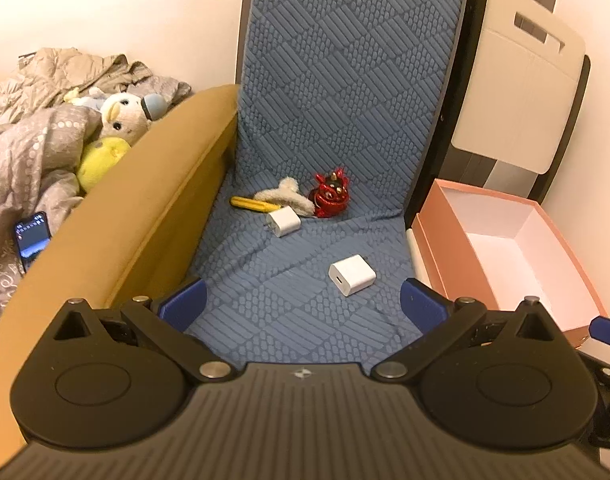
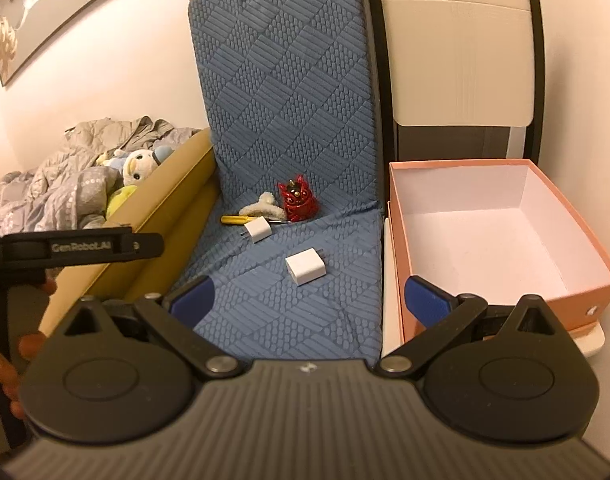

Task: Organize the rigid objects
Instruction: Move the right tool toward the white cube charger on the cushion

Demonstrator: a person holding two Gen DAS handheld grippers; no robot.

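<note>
A white cube-shaped plastic charger (image 1: pixel 351 275) lies loose on the blue quilted seat cushion (image 1: pixel 305 320), just ahead of the left claw (image 1: pixel 303 300), between its released fingers. The right claw (image 2: pixel 309 300) hangs equally spread and empty. The open pink cardboard box (image 2: pixel 585 280) to its right looks set there to collect the items.

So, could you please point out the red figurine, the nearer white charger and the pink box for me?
red figurine (image 1: pixel 331 197): left wrist view, its body.
nearer white charger (image 1: pixel 351 275): left wrist view, top face.
pink box (image 2: pixel 505 268): right wrist view, bare white floor.

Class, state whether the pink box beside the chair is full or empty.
Empty: the pink box has no lid on, and only its bare white floor and walls show.
</note>
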